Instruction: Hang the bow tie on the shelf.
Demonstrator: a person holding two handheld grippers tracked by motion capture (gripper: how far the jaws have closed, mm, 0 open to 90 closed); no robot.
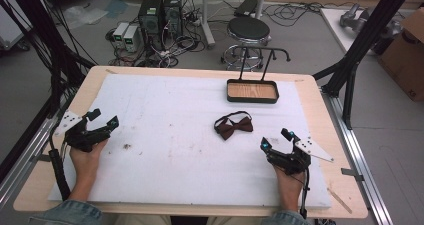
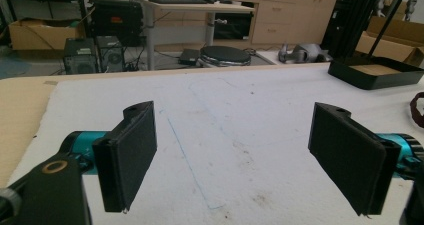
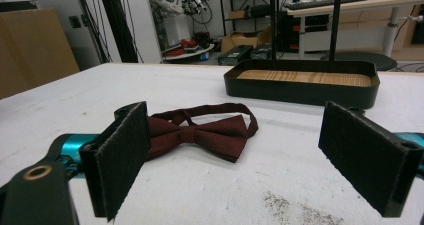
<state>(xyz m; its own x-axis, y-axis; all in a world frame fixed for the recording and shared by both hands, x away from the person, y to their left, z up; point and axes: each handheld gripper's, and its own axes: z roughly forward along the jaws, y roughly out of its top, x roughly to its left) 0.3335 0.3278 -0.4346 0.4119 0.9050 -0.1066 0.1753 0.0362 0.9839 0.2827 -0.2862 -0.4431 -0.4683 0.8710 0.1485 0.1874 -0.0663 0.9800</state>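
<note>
**Bow tie untouched, both grippers spread wide**

The bow tie (image 1: pixel 233 125) lies flat on the white pad (image 1: pixel 165 135), its strap looped behind it, near the black tray (image 1: pixel 252 99) with the wooden floor but apart from it. The right gripper (image 1: pixel 276 139) sits just short of the tie, jaws parted and empty, aimed at it. The left gripper (image 1: pixel 102 119) rests well apart at the pad's far side, jaws likewise released. By my reading nothing is done yet: grasping and any moving all remain

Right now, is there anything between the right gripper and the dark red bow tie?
Nothing but bare white foam pad between the right gripper and the dark red bow tie, as the high view shows.
</note>
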